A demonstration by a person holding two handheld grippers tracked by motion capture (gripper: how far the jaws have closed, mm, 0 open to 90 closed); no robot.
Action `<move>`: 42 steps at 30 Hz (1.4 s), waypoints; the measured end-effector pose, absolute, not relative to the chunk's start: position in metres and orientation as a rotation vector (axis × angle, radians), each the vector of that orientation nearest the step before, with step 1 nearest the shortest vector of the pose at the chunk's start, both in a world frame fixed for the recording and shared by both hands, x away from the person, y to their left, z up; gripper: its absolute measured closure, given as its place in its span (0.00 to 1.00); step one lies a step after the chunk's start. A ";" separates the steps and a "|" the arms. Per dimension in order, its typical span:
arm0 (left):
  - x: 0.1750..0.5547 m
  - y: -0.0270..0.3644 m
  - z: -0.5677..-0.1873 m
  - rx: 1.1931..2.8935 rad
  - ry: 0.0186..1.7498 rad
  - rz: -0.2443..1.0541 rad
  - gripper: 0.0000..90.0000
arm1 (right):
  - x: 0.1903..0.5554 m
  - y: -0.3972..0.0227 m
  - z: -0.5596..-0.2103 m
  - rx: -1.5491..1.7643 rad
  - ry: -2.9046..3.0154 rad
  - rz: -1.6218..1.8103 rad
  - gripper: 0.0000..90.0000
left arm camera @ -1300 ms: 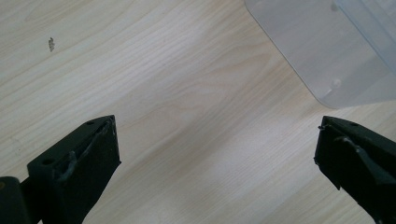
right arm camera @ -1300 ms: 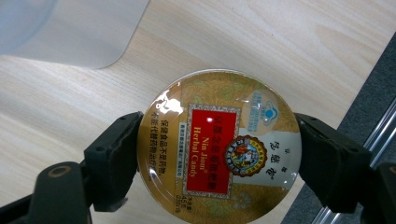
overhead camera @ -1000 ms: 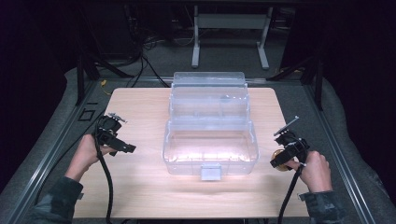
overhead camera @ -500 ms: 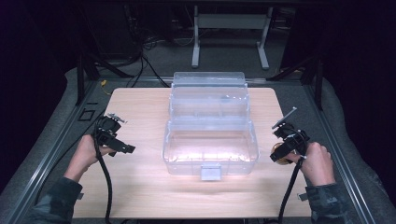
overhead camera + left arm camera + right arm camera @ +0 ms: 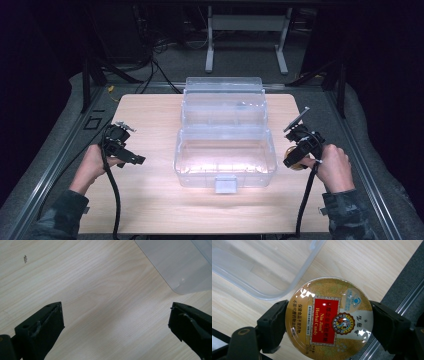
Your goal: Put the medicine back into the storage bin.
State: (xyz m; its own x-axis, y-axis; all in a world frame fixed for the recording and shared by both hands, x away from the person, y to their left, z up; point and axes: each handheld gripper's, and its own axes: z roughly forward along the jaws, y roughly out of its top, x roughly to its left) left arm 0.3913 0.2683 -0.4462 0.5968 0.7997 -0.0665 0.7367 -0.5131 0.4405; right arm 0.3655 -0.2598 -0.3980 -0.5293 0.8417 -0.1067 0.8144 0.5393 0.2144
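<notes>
Herbal-candy tin (image 5: 329,318), gripped at its rim by the right tool (image 5: 298,152) beside the open clear plastic box (image 5: 225,160) on the bench (image 5: 150,200), seems picked but not yet boxed; left tool (image 5: 122,147) waits wide and empty.

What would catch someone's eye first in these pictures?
The gold candy tin with its red label, clamped in the right claw at the table's right edge. Next, the big clear plastic box standing open mid-table, while the left claw hovers open and empty beside it.
</notes>
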 end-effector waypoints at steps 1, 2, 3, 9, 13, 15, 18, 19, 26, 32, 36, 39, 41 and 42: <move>0.391 0.268 -0.446 2.401 1.227 0.201 0.00 | 0.366 -0.260 -0.398 1.405 2.578 0.204 0.22; 0.391 0.268 -0.447 2.402 1.223 0.198 0.00 | 0.367 -0.255 -0.397 1.393 2.589 0.208 0.22; 0.391 0.268 -0.447 2.399 1.227 0.200 0.00 | 0.368 -0.254 -0.396 1.386 2.593 0.211 0.22; 0.392 0.267 -0.450 2.409 1.220 0.192 0.00 | 0.374 -0.240 -0.397 1.356 2.621 0.226 0.22; 0.392 0.267 -0.450 2.412 1.223 0.191 0.00 | 0.379 -0.229 -0.398 1.332 2.630 0.219 0.22; 0.392 0.266 -0.450 2.412 1.222 0.191 0.00 | 0.381 -0.224 -0.398 1.317 2.643 0.229 0.22; 0.392 0.267 -0.450 2.408 1.224 0.196 0.00 | 0.385 -0.213 -0.400 1.295 2.662 0.231 0.22; 0.391 0.267 -0.450 2.405 1.226 0.196 0.00 | 0.387 -0.210 -0.401 1.284 2.667 0.231 0.22; 0.391 0.270 -0.450 2.402 1.229 0.198 0.00 | 0.395 -0.186 -0.411 1.237 2.713 0.226 0.22; 0.391 0.272 -0.451 2.407 1.233 0.195 0.00 | 0.403 -0.178 -0.426 1.245 2.749 0.200 0.22; 0.392 0.271 -0.451 2.405 1.234 0.196 0.00 | 0.404 -0.177 -0.432 1.247 2.762 0.190 0.22; 0.392 0.270 -0.451 2.410 1.226 0.194 0.00 | 0.403 -0.176 -0.436 1.248 2.768 0.186 0.22; 0.392 0.269 -0.451 2.408 1.223 0.185 0.00 | 0.403 -0.176 -0.437 1.259 2.767 0.179 0.22; 0.392 0.269 -0.451 2.410 1.222 0.186 0.00 | 0.404 -0.177 -0.438 1.249 2.773 0.180 0.22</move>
